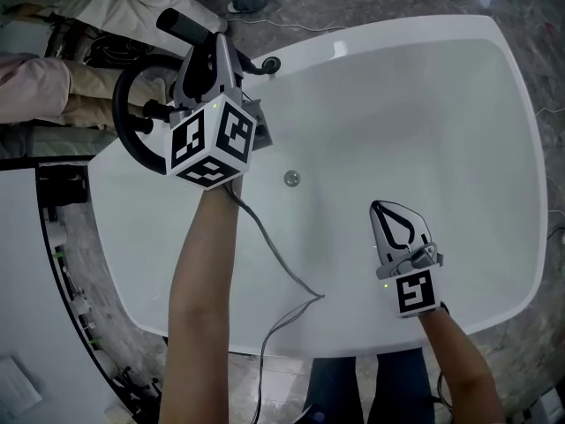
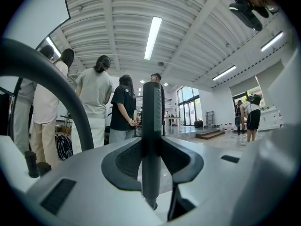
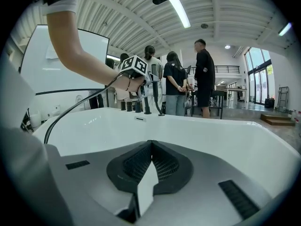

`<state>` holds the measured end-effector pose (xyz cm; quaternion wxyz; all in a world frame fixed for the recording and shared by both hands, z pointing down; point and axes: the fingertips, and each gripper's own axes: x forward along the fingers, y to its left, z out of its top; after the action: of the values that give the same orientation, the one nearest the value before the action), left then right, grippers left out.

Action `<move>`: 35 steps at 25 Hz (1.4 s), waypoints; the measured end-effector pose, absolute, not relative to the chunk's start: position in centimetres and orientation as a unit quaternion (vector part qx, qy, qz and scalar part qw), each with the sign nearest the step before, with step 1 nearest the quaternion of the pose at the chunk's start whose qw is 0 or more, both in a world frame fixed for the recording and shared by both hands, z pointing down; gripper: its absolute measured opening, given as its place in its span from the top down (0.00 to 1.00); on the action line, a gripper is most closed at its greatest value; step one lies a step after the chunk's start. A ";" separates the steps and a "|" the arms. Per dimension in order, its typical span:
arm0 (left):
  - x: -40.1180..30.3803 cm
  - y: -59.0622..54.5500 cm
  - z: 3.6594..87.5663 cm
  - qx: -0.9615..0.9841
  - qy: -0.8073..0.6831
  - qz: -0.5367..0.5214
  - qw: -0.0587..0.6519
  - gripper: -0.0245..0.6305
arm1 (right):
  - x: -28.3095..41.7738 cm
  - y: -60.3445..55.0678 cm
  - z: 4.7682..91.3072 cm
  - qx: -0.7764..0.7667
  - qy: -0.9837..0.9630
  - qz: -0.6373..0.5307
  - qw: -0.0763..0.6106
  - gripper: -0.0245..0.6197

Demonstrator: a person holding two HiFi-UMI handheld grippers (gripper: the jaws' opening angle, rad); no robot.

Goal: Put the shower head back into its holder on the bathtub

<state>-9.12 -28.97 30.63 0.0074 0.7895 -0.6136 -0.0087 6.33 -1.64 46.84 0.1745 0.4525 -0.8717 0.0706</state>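
Note:
My left gripper (image 1: 214, 56) is over the tub's far left rim, shut on the black stick shower head (image 1: 189, 26). In the left gripper view the shower head (image 2: 151, 126) stands upright, clamped between the pads of that gripper (image 2: 151, 166). Its black hose (image 1: 121, 122) loops out to the left. A round black holder fitting (image 1: 269, 63) sits on the white bathtub (image 1: 494, 113) rim just right of that gripper. My right gripper (image 1: 399, 226) hangs over the tub's inside, shut and empty; its own view shows the jaws (image 3: 149, 166) meeting.
The tub drain (image 1: 291, 178) lies in the middle of the basin. A grey cable (image 1: 274, 259) trails from the left gripper across the tub. Black tap fittings (image 3: 134, 106) line the far rim. Several people (image 3: 202, 76) stand beyond the tub.

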 end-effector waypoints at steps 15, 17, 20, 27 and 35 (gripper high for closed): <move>-7.7 -31.7 32.8 0.803 -0.596 0.006 0.001 0.78 | 6.9 -1.3 48.3 0.468 -0.863 0.078 0.175 0.95; -7.7 -32.0 33.1 0.803 -0.596 0.007 0.002 0.78 | 7.0 -1.3 48.5 0.470 -0.862 0.078 0.172 0.95; -7.9 -32.3 33.5 0.800 -0.600 0.001 0.008 0.78 | 7.2 -1.4 48.7 0.470 -0.862 0.079 0.172 0.95; -8.6 -32.6 35.1 0.792 -0.610 -0.006 0.028 0.78 | 7.2 -1.1 49.1 0.468 -0.861 0.077 0.182 0.95; -8.6 -32.9 36.7 0.791 -0.610 0.001 0.036 0.78 | 7.4 -0.9 49.9 0.469 -0.860 0.079 0.182 0.95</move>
<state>-8.61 -32.88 36.72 0.0361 0.7914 -0.6102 0.0015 7.42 -0.86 49.90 0.1823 0.4693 -0.8604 0.0792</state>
